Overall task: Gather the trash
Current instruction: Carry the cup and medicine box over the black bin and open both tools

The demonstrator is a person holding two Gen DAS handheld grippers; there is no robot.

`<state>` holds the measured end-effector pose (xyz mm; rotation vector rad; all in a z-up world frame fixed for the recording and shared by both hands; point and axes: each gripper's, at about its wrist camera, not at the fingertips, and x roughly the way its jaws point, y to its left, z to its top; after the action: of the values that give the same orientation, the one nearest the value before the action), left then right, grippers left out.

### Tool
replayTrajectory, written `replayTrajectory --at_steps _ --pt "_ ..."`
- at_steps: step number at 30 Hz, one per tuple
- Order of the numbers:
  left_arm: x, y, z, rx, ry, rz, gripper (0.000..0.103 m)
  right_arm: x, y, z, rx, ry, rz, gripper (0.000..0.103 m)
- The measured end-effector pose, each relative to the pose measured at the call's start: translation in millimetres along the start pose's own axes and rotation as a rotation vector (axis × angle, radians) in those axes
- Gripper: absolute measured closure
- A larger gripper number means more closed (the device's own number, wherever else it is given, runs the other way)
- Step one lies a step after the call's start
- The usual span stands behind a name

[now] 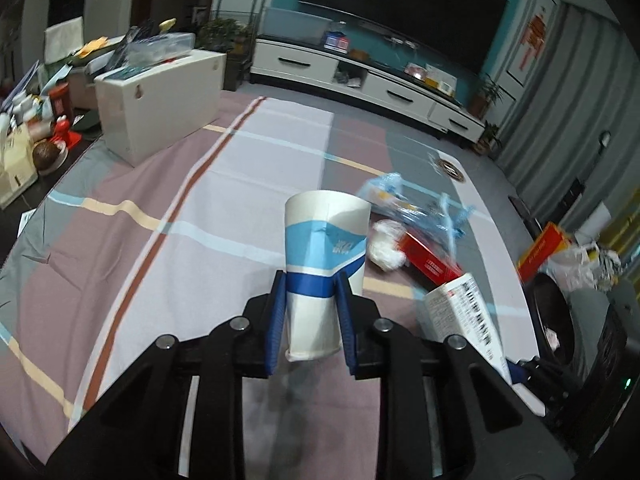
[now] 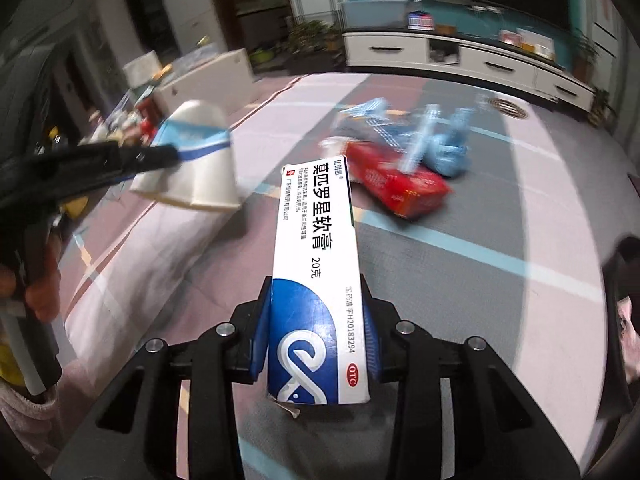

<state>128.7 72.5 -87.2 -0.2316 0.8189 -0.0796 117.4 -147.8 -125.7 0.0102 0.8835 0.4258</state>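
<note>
My left gripper (image 1: 311,284) is shut on a white and blue paper cup (image 1: 324,240), held above the striped cloth. The cup (image 2: 196,168) and left gripper (image 2: 168,158) also show at the left of the right wrist view. My right gripper (image 2: 316,292) is shut on a white and blue ointment box (image 2: 316,264), also seen at the right of the left wrist view (image 1: 464,312). On the cloth beyond lie a red box (image 2: 400,184), blue plastic wrappers (image 2: 432,144) and a crumpled white tissue (image 1: 384,246).
The striped cloth (image 1: 160,208) covers the table. A white box (image 1: 160,100) stands at its far left with clutter behind. A black bin (image 1: 556,320) with a white bag (image 1: 580,264) stands off the right edge. A TV cabinet (image 1: 360,76) runs along the far wall.
</note>
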Motion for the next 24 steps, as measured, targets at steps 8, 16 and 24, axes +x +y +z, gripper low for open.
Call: replayTrajectory --at_steps 8,16,24 --pt "-15.7 -61.6 -11.0 0.143 0.004 -0.035 0.077 -57.4 -45.7 -21.3 0.114 -0.078 -0.074 0.064" --pt "-25.8 -132.7 -15.3 0.277 -0.013 -0.079 0.077 -104.8 -92.2 -36.6 0.228 -0.172 -0.153 0.064" --pt "-27.7 -203.0 -18.4 0.403 -0.030 -0.131 0.077 -137.1 -138.0 -53.3 0.326 -0.245 -0.210 0.064"
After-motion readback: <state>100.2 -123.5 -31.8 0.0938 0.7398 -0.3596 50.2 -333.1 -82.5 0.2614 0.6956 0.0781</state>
